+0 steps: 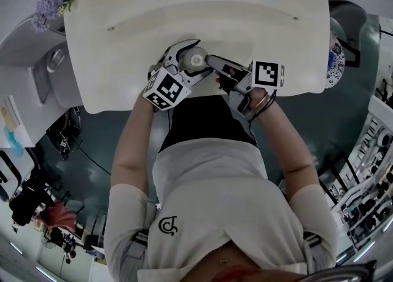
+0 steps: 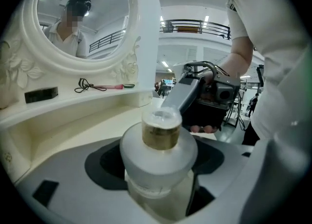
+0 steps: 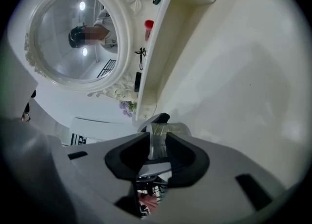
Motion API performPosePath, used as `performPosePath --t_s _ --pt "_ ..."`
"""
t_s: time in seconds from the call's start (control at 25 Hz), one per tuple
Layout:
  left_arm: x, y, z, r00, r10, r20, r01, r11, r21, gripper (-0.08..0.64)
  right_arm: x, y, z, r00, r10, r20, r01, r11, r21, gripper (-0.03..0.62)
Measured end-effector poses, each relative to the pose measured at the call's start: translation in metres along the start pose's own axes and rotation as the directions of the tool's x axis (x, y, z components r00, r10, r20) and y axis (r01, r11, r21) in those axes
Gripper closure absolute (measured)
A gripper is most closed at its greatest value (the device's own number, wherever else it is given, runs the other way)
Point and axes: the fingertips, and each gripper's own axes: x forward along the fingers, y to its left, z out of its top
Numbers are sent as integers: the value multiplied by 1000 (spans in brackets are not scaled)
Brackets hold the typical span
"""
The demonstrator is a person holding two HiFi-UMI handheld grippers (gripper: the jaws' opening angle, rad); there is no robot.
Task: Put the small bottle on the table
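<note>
Two grippers are on one thing at once. My left gripper (image 1: 190,59) is clamped round the frosted body of the small bottle (image 2: 158,157), and my right gripper (image 3: 157,151) comes in from the other side with its jaws narrowed to pinch the clear cap (image 2: 161,119) above the gold neck. The bottle sits upright in that double hold, over the white counter (image 1: 123,41) and close to its front edge. Its base is hidden from me, so I cannot tell whether it already touches the surface.

I think the double hold is the main risk. If my hands drift apart or turn against each other, the cap could be wrenched loose or pulled off. The bottle could also twist out of the left jaws, because the frosted wall looks smooth and rounded.

Which hold I drop first matters too. If the left lets go first, all the weight hangs from a thin pinch on the cap, and it may swing or slip. Letting go before the base rests flat would tip it, and this near the edge a tipped bottle could roll off toward my lap.
</note>
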Motion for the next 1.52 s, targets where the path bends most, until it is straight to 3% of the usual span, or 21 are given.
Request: performPosePath --t_s 0.16,0.28,0.48,0.6,0.68,0.72,0.8,0.88,1.0,1.16,1.24,1.32,1.48,1.52 --pt "-5 1 3 999 -16 40 18 999 -51 193 3 -4 -3 999 -30 -11 30 1000 0 485" --pt "-12 1 18 994 12 111 -3 997 -76 176 0 -3 -3 1000 -20 -8 20 1000 4 485" --pt "-28 3 34 986 66 155 -54 995 -80 173 -5 1 -1 1000 -21 -8 21 1000 -19 516" --pt "-52 15 49 969 143 199 -118 984 -134 175 -7 5 1 999 -35 3 35 999 -27 584" --pt "-69 19 65 951 181 249 -137 973 -186 184 -13 14 3 1000 -11 19 12 999 -29 584" --pt "-77 19 73 943 193 272 -143 970 -196 198 -15 21 4 1000 10 28 -9 999 -35 584" --pt "-92 21 88 923 221 315 -165 967 -195 347 -20 38 6 998 38 46 -35 997 -74 584" --pt "-106 25 100 908 263 326 -203 957 -207 454 -27 53 7 998 22 61 -11 984 -181 584" --pt "-122 38 110 886 359 292 -299 926 -232 548 -40 75 16 995 -29 100 67 915 -399 584" --pt "-143 57 127 844 481 236 -424 869 -256 548 -52 118 31 984 22 174 73 852 -519 584" --pt "-155 59 137 829 515 220 -463 851 -248 548 -61 140 40 973 47 225 96 807 -583 584" --pt "-167 60 149 814 540 214 -492 837 -240 548 -71 160 52 952 63 298 161 725 -669 584" --pt "-189 62 177 779 581 237 -536 812 -228 548 -87 193 71 902 87 424 336 474 -814 584" --pt "-194 62 184 770 587 250 -546 809 -217 548 -90 200 72 891 95 443 366 424 -828 584"
